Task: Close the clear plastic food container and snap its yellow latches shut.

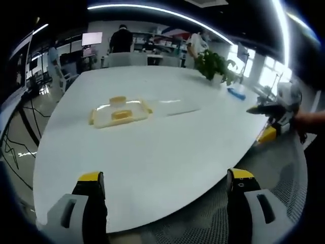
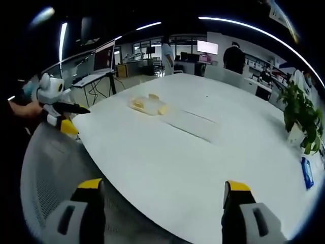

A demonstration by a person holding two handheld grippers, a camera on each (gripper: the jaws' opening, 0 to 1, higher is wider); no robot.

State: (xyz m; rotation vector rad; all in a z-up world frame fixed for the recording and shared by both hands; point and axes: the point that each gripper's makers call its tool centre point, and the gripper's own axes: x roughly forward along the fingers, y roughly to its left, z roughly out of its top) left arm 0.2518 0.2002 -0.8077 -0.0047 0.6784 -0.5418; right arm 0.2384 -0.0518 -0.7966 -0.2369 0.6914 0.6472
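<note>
Yellow-tipped jaws, left hand-held gripper (image 1: pixel 165 185): spread wide apart, nothing between them, touching nothing; they hang over the near edge of the bench.
Yellow-tipped jaws, right hand-held gripper (image 2: pixel 162 193): likewise wide open and empty, above the bench edge. It also comes into the left gripper view at the right, held by a hand (image 1: pixel 310 122) just off the bench edge.
Left hand-held gripper seen from the right gripper view: at the far left, white with a yellow part, off the bench edge; its jaw opening cannot be told from there.
Bench (image 1: pixel 152 152): large, white and rounded, with a grey mesh chair back (image 2: pixel 51 168) below its near edge.
Clear plastic food container (image 1: pixel 121 112): lies flat on the bench, well apart from both grippers; yellow latches (image 1: pixel 118 100) show at its sides. Whether the lid is seated cannot be told.
Step in hand: by my reading, the approach; closing not yet begun.
Doing it well: bring both grippers in from opposite sides, steady the base with one, press the lid flat before any latch, then push each latch squarely at its middle so the light box does not skate.
Further off: a potted plant (image 1: pixel 216 65), a blue object (image 2: pixel 306 172), and people at desks behind.
</note>
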